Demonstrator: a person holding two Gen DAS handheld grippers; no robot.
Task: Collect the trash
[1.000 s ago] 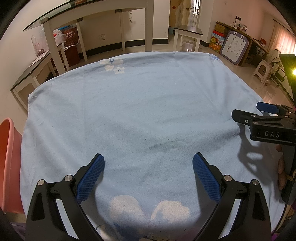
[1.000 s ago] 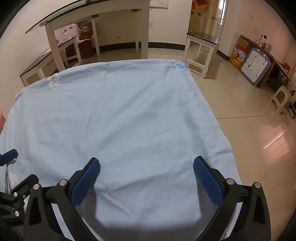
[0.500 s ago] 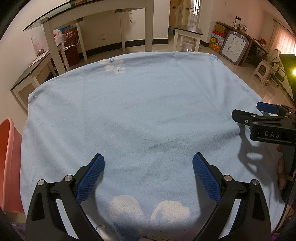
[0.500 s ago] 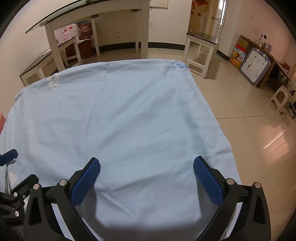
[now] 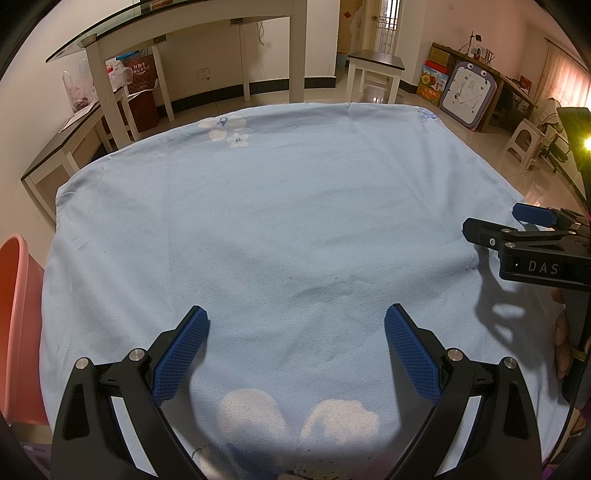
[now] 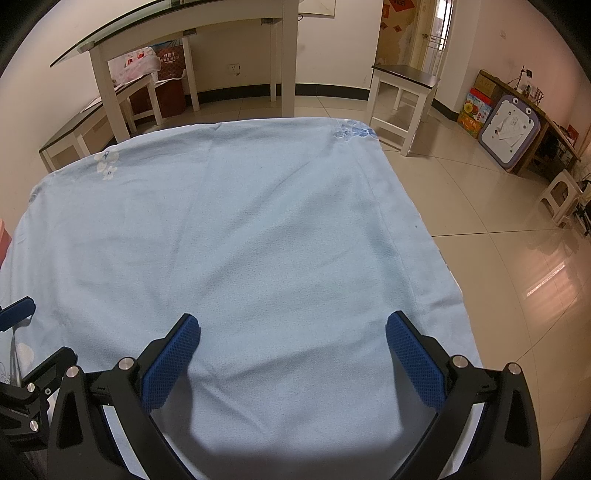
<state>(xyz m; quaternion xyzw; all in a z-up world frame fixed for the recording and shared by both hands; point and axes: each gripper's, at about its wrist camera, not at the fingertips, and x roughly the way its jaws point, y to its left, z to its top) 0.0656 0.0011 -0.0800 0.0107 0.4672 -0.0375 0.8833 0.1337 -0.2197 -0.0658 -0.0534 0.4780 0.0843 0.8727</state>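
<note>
A light blue cloth with pale flower prints (image 5: 288, 206) (image 6: 229, 229) covers the table, and no trash shows on it in either view. My left gripper (image 5: 297, 334) hovers open over the near part of the cloth, nothing between its blue pads. My right gripper (image 6: 293, 343) is open too, over the cloth's right half, and holds nothing. In the left wrist view the right gripper's black body (image 5: 532, 251) comes in from the right edge, with a person's fingers (image 5: 561, 332) behind it. A pink bin (image 5: 16, 321) stands at the table's left side.
Beyond the table stand a glass-topped white table (image 5: 192, 22), a low bench (image 5: 70, 140) with bags under it, and a dark-topped stool (image 6: 404, 96). Tiled floor (image 6: 498, 258) lies to the right, with a toy board (image 6: 511, 129) and a small stool (image 6: 561, 195).
</note>
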